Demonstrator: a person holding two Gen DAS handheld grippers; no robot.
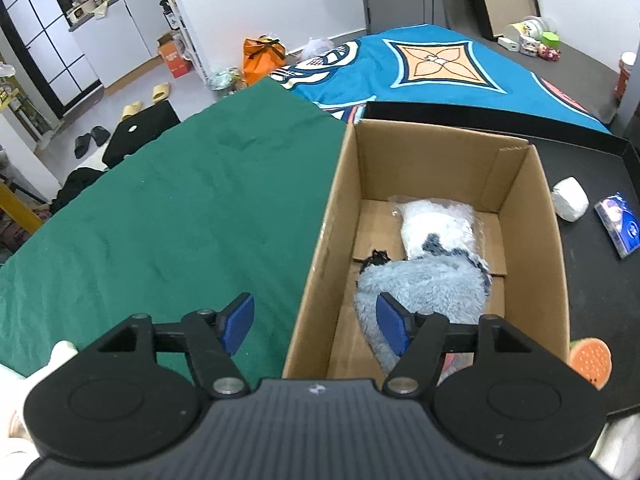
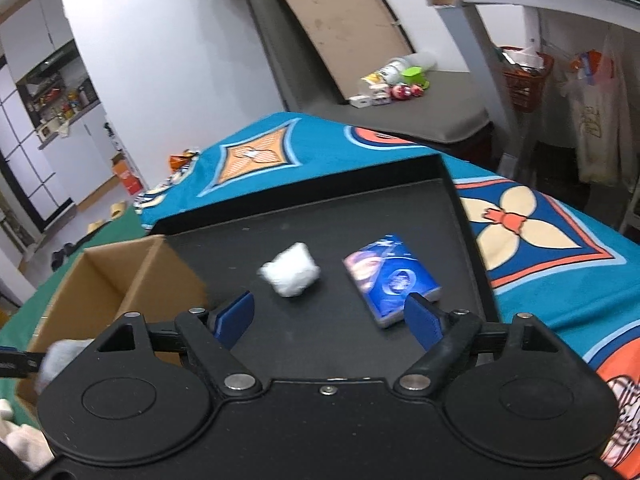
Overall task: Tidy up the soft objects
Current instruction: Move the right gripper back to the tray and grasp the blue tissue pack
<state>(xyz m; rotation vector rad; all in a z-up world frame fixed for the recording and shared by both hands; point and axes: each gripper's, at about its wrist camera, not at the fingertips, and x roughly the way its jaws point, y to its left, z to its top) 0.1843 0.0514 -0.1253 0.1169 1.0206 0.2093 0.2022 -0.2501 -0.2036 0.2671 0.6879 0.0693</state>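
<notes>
The green cloth [image 1: 160, 216] spreads under my left side, and the black tray [image 2: 360, 216] sits to the right of it. The cardboard box [image 1: 344, 208] stands between them, its near wall just below my left gripper [image 1: 316, 324], whose jaws are spread wide and hold nothing. Inside the box lie a fluffy blue-grey plush [image 1: 424, 280] and a bagged white plush [image 1: 440, 228]. My right gripper [image 2: 330, 320] hangs wide open, empty, above the tray, where a blue packet [image 2: 392, 280] and a white soft wad [image 2: 291, 275] lie apart.
</notes>
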